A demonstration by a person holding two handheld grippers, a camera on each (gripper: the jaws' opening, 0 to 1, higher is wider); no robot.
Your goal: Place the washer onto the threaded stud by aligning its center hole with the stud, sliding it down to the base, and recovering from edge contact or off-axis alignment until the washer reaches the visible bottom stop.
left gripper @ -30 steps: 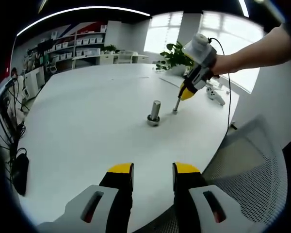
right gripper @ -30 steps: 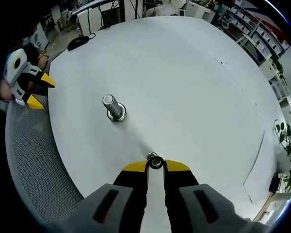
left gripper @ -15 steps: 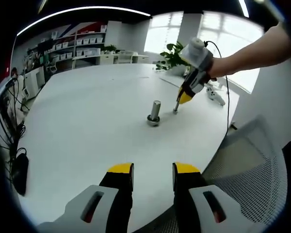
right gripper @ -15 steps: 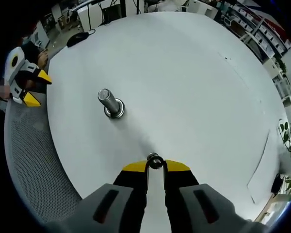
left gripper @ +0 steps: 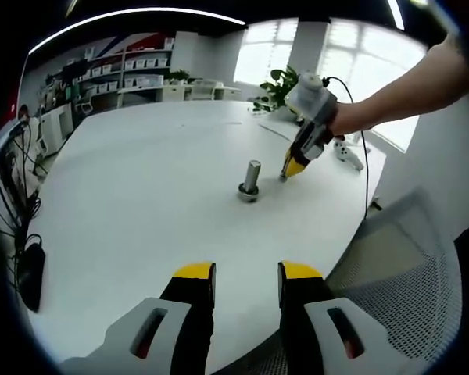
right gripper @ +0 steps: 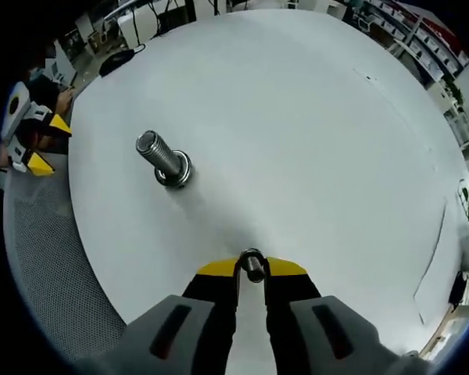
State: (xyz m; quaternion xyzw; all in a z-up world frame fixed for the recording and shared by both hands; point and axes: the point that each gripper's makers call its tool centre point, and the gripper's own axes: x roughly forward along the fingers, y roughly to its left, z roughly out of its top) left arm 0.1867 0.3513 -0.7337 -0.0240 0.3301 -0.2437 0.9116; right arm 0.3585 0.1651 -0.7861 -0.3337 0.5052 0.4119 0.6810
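**Inspector A:** Where is the washer [right gripper: 252,262] found, and in what condition?

**Inspector B:** It is pinched at the tips of the right gripper [right gripper: 252,268], jaws pressed onto it. It is seen as a small grey metal ring, partly hidden by the yellow tips; its centre hole cannot be made out clearly. In the left gripper view the right gripper [left gripper: 291,167] is seen just beside the threaded stud [left gripper: 251,177], low over the worktop [left gripper: 141,180]. The washer is not yet on the stud.

**Inspector A:** And the stud?

**Inspector B:** An upright metal post on a wider round base is noted, standing free on the white worktop [right gripper: 297,117]. In the right gripper view the stud [right gripper: 161,155] lies up and to the left of the washer, apart from it.

**Inspector A:** What risks are judged from here?

**Inspector B:** An edge catch on the stud's top is likely if the washer is brought over tilted or off-axis. Since the stud appears unsecured, it could be tipped by a sideways knock. The thin ring is held by little surface and could be dropped.

**Inspector A:** The left gripper [left gripper: 246,275]?

**Inspector B:** It is held well back near the worktop edge, jaws spread, nothing between them.
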